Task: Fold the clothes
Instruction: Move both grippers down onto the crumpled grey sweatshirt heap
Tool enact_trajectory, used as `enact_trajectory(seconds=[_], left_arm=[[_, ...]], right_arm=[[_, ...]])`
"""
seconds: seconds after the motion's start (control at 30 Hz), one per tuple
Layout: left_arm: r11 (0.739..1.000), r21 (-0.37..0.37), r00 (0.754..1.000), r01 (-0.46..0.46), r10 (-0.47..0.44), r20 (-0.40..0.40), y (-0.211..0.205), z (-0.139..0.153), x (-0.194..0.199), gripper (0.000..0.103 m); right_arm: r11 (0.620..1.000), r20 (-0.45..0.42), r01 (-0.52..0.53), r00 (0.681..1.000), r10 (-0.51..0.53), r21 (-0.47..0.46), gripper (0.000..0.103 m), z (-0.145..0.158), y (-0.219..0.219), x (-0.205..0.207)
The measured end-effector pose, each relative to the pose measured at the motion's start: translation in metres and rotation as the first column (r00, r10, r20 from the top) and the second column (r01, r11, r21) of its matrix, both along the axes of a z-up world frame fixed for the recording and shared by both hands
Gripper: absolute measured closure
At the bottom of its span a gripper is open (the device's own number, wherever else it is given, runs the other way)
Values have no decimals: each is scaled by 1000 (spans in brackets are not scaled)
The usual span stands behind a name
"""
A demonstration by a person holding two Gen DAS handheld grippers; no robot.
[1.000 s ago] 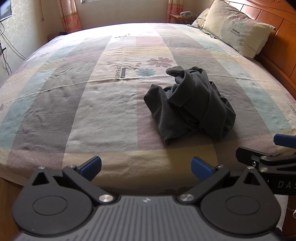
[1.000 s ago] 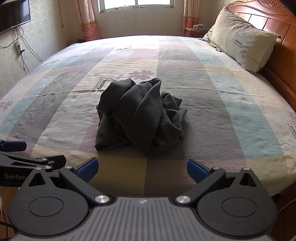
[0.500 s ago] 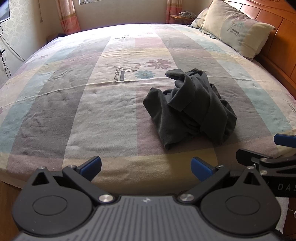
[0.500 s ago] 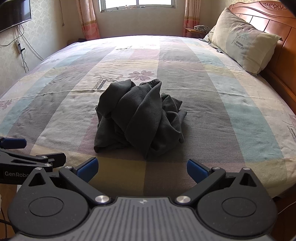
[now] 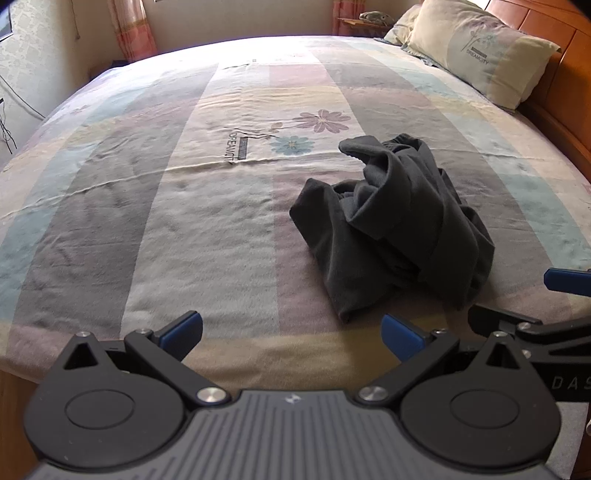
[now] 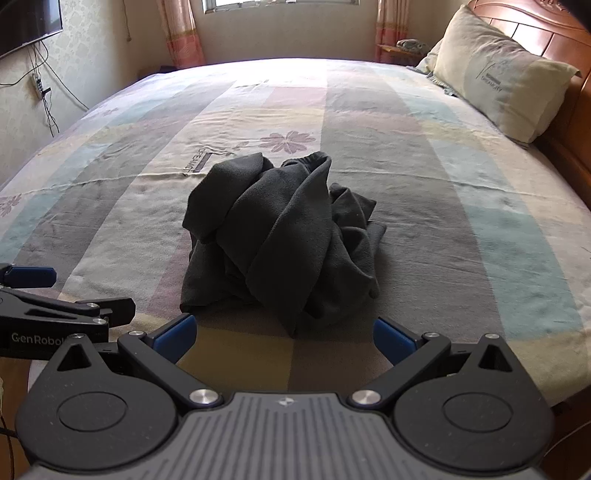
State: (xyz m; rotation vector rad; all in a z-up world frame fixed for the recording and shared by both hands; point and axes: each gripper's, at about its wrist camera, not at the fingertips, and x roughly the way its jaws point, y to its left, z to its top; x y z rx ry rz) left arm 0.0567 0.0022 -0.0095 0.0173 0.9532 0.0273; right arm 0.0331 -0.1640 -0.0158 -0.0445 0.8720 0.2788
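Observation:
A dark grey garment [image 5: 395, 225] lies crumpled in a heap on the bed, near its front edge; the right wrist view has the same garment [image 6: 284, 240] dead ahead. My left gripper [image 5: 291, 332] hovers open at the bed's front edge, with the heap ahead and to its right. My right gripper [image 6: 282, 334] is open too, just short of the heap's near side, nothing between its fingers. Each gripper's blue-tipped fingers show at the edge of the other's view.
The bed has a pastel patchwork sheet [image 5: 184, 221] with flower prints. A cream pillow [image 6: 502, 81] leans on the wooden headboard [image 6: 546, 33] at the right. A window with curtains lies beyond the bed, and a wall TV [image 6: 26, 26] with cables at the left.
Both grippers have moved forward towards the bed, so the garment looms larger and closer. The garment itself has not moved.

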Motion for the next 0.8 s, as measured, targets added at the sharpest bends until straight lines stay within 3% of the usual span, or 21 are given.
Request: enact_trajectory(seconds=[0.8], left_arm=[[996, -51, 993, 78, -82, -81, -12, -23, 102, 1]], right_arm=[[997, -74, 78, 994, -77, 10, 0, -9, -25, 77]])
